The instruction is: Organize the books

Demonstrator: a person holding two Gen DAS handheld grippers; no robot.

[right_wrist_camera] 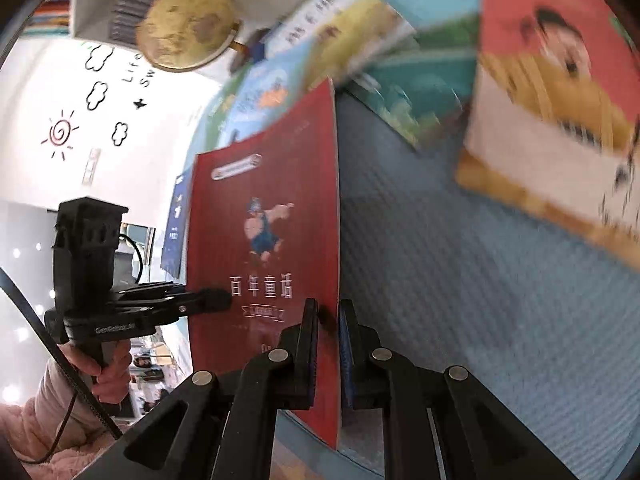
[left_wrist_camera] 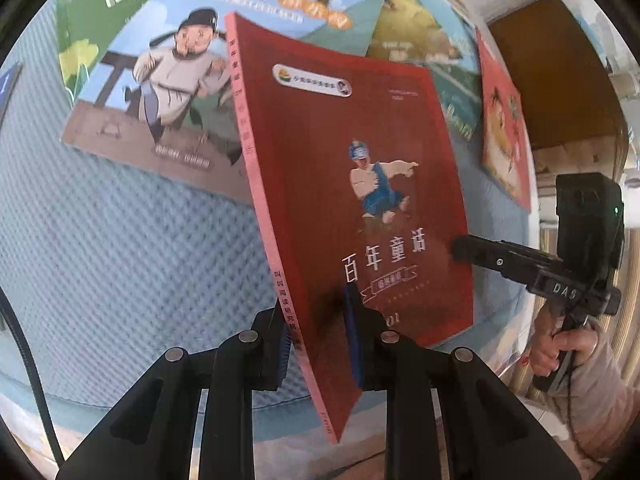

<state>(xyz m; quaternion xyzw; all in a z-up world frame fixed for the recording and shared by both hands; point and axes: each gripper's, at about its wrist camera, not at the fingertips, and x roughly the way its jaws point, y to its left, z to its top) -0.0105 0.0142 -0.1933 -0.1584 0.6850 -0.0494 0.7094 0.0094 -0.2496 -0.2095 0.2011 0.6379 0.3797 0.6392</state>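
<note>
Above the blue mat [left_wrist_camera: 120,240], your left gripper [left_wrist_camera: 320,344] and right gripper [right_wrist_camera: 329,344] both pinch the red book [left_wrist_camera: 352,184]; other books [left_wrist_camera: 160,92] lie unsorted.

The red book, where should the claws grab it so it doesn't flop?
Probably by its two long edges, as now: the left claw pinches the red book by the spine and the right claw pinches the open edge opposite. It's thin and already bowing, so a one-sided grip would likely let it droop.

A blue quilted mat [left_wrist_camera: 132,248] covers the desk. Picture books lie flat on it: beside the blue scholar book [left_wrist_camera: 188,80] are a green book [left_wrist_camera: 100,8] and a landscape book [left_wrist_camera: 436,60]. Farther past that lies a red-orange book [left_wrist_camera: 504,128].
</note>
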